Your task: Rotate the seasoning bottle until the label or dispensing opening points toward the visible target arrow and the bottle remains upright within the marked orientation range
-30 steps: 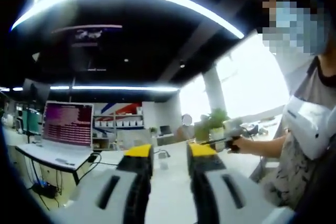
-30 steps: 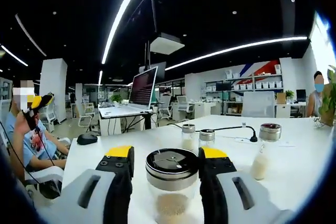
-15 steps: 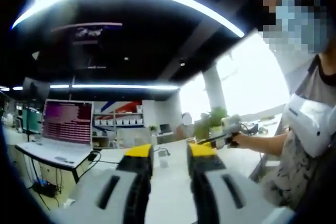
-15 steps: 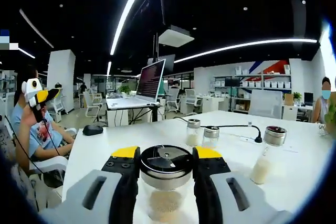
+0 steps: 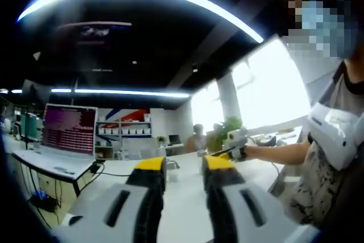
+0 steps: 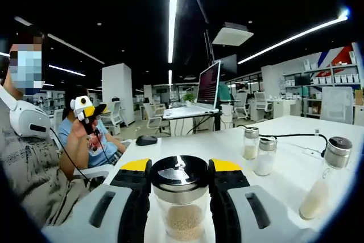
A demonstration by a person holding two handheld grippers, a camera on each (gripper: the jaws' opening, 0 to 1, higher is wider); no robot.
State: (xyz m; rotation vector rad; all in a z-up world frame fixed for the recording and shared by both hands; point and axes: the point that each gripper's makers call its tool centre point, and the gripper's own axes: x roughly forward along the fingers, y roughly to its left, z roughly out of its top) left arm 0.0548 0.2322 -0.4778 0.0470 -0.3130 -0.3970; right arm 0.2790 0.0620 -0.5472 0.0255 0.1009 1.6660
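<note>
In the right gripper view my right gripper (image 6: 181, 170) is shut on the seasoning bottle (image 6: 182, 220). It is a clear glass jar of beige grains with a black and silver lid (image 6: 180, 173), and it stands upright on the white table (image 6: 284, 140). In the left gripper view my left gripper (image 5: 184, 164) is held above the table with its yellow-tipped jaws apart and nothing between them. The right gripper (image 5: 235, 140) also appears there at the right, in the person's hand. The left gripper (image 6: 85, 108) appears in the right gripper view at the left, held up.
Two small shakers (image 6: 250, 143) (image 6: 265, 155) and a taller bottle (image 6: 327, 177) stand on the table to the right. A black cable runs behind them. A mouse (image 6: 147, 139) and an open laptop (image 6: 208, 86) lie farther back. The person (image 6: 28, 157) stands at the left.
The right gripper view has swung left, so the other bottles and laptop shifted right and the person came in. The bottle stays gripped. In the left gripper view the right gripper moved slightly left.
</note>
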